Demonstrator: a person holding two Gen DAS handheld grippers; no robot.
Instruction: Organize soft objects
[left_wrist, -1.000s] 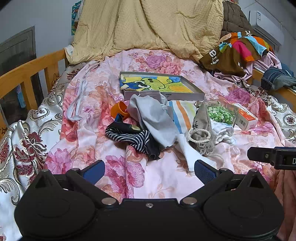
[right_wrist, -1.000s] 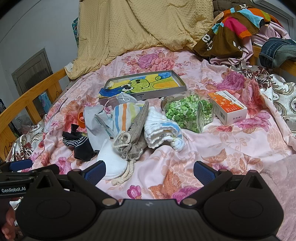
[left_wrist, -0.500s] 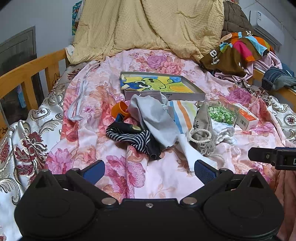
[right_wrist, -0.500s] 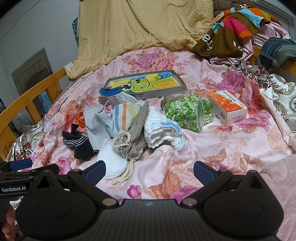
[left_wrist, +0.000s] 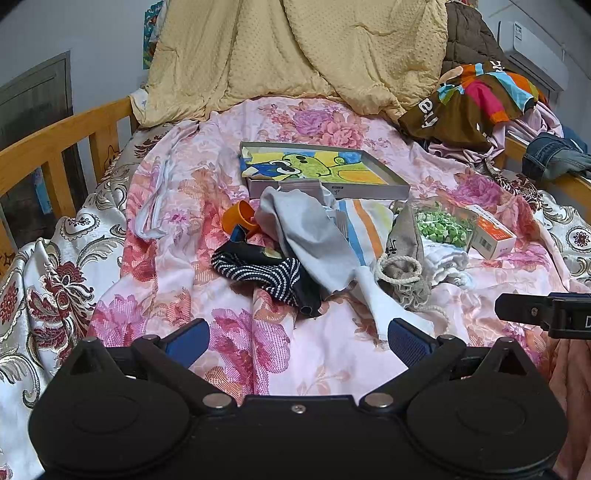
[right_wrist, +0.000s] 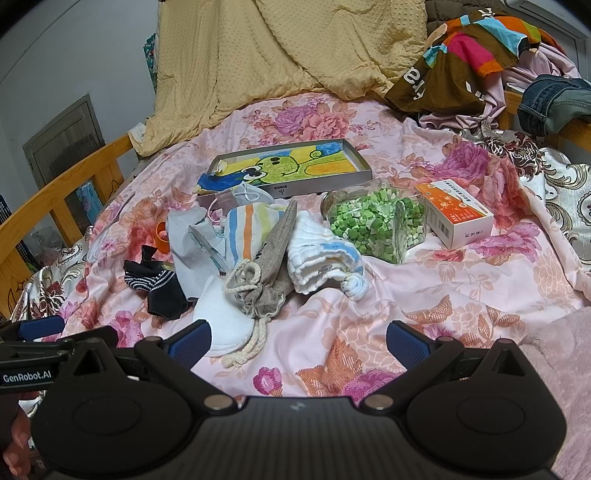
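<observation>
A heap of soft things lies mid-bed: a dark striped sock (left_wrist: 266, 273) (right_wrist: 155, 282), a grey cloth (left_wrist: 310, 236), a striped cloth (right_wrist: 247, 232), a burlap drawstring pouch (right_wrist: 262, 284) (left_wrist: 402, 266), a white folded towel (right_wrist: 317, 258) and a white sock (right_wrist: 221, 317). My left gripper (left_wrist: 295, 338) is open and empty, short of the dark sock. My right gripper (right_wrist: 295, 338) is open and empty, just short of the pouch and white sock.
Behind the heap lie a flat box with a cartoon drawing (right_wrist: 284, 170), a clear bag of green bits (right_wrist: 373, 221), an orange-white carton (right_wrist: 458, 214) and an orange cup (left_wrist: 240, 218). A yellow quilt (left_wrist: 295, 51) and clothes (right_wrist: 469, 55) are piled at the back. A wooden rail (left_wrist: 48, 147) runs along the left.
</observation>
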